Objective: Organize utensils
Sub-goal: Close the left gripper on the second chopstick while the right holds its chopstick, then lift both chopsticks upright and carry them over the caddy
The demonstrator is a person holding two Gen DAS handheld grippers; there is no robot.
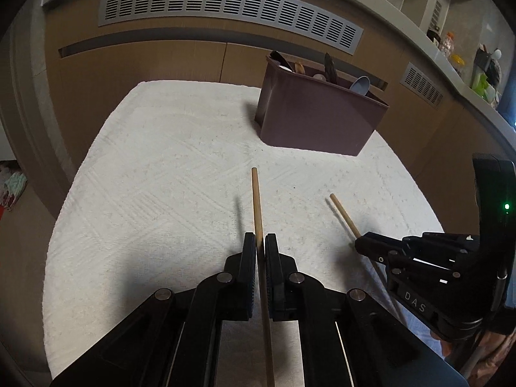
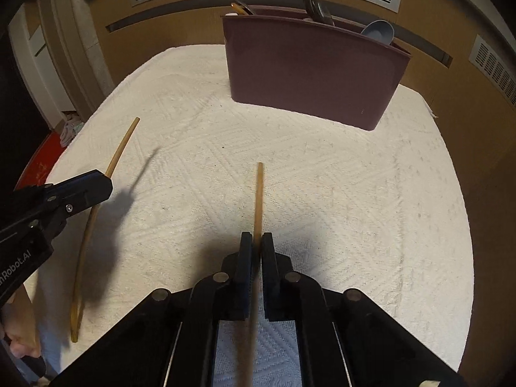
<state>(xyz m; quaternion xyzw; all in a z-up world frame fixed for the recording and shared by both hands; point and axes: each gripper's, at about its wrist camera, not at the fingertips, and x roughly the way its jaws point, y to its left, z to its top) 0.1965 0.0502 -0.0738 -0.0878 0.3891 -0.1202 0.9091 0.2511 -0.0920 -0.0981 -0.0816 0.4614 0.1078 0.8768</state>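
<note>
Each gripper holds one wooden chopstick above a white textured cloth. My left gripper is shut on a chopstick whose tip points toward the far side. My right gripper is shut on the other chopstick. In the left wrist view the right gripper and its chopstick show at the right. In the right wrist view the left gripper and its chopstick show at the left. A maroon utensil bin stands at the far side, holding spoons and other utensils.
The white cloth covers the table. Behind it runs a brown wall panel with a grey vent grille. A shelf with bottles and clutter curves along the right. A hand shows at the lower left.
</note>
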